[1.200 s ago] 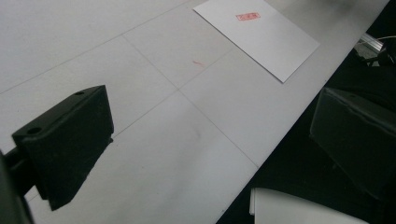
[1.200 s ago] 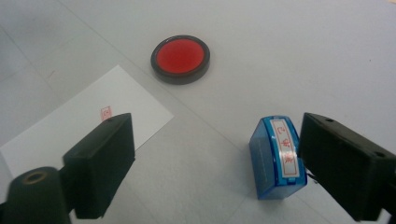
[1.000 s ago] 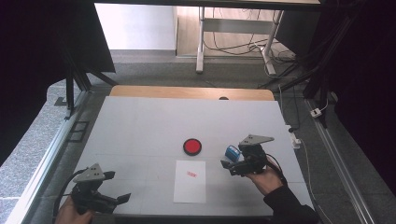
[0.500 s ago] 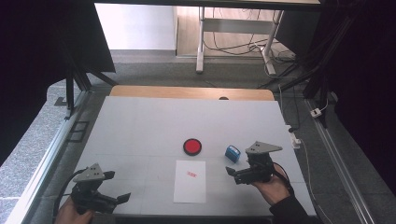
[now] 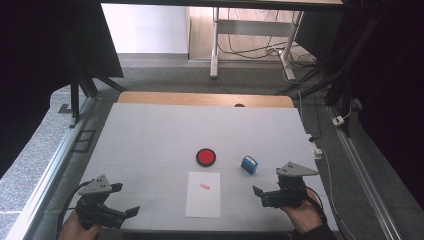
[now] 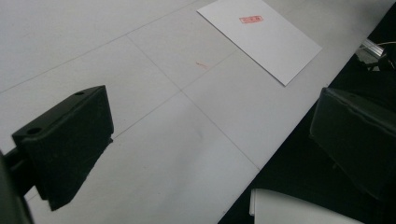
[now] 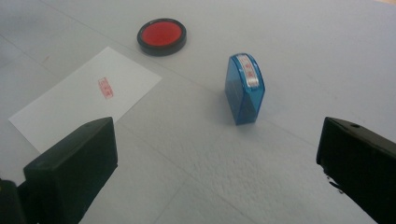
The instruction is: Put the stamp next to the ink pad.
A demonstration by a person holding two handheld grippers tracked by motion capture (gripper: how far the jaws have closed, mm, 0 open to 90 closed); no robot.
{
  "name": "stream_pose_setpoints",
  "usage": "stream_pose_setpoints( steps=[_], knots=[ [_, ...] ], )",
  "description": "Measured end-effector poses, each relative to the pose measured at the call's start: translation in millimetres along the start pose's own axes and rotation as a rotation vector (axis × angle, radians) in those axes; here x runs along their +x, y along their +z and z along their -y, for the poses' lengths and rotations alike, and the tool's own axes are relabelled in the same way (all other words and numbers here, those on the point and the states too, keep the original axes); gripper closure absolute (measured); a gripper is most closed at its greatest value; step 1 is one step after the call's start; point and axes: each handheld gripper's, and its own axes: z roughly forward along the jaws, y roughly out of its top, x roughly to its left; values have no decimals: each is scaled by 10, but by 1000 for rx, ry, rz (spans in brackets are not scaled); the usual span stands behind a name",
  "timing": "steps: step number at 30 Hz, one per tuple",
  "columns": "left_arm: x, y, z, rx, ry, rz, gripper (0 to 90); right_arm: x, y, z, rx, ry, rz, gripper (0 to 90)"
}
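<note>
A blue stamp (image 5: 249, 164) (image 7: 244, 88) stands by itself on the white table (image 5: 150, 135), right of a round red ink pad (image 5: 205, 157) (image 7: 161, 35). A white paper sheet (image 5: 203, 194) (image 7: 86, 95) (image 6: 261, 37) with a small red print lies near the front edge. My right gripper (image 5: 260, 196) (image 7: 215, 140) is open a little way back from the stamp; its jaws have just been opening and nothing is between them. At the front left corner my left gripper (image 5: 127, 199) (image 6: 210, 98) is open over bare table, with nothing in it.
A wooden strip (image 5: 205, 99) runs along the table's far edge. Cables and a white plug (image 5: 316, 149) lie off the right side, and a metal rail (image 5: 55, 165) runs along the left. The table's front edge passes just under both grippers.
My right gripper has let go of the blue stamp and drawn back toward the front right. The stamp stays standing on the table. The left gripper has not moved.
</note>
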Motion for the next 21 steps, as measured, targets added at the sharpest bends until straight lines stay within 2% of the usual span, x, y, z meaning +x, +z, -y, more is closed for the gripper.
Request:
stream_pose_setpoints(
  steps=[10,14,21],
  knots=[
    [2,-2,5,6,-4,-11,0,-15,-149,233,52,44,30,0],
    [3,2,4,11,-6,-13,0,-4,-183,290,87,37,41,0],
    [6,10,-5,14,-8,-10,0,6,-199,311,92,40,45,0]
  ],
)
